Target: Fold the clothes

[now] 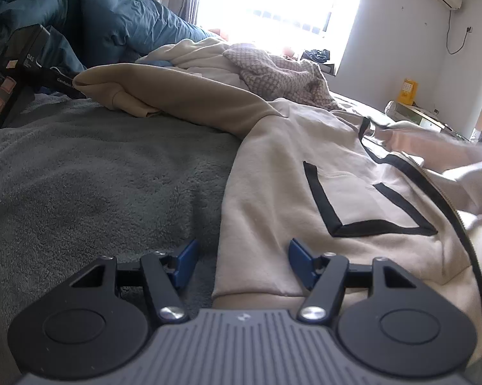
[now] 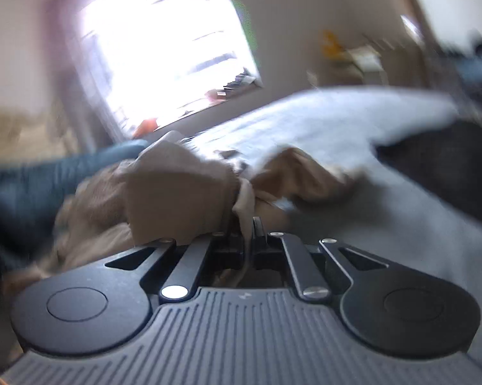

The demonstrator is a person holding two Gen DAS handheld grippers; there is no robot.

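We find a grey blanket (image 1: 96, 166) covering the bed. On it lies a cream hoodie (image 1: 305, 166) with black trim, sleeve outstretched. The left gripper (image 1: 242, 258) stands apart over its hem; the right gripper (image 2: 249, 224) is clamped on its fabric.

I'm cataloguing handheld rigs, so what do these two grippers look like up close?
The left gripper has blue finger pads on black linkage arms with silver pivot screws, two round black housings and a ribbed grey body bearing a small logo. The right gripper has the same black-and-grey build; its pad colour cannot be made out.
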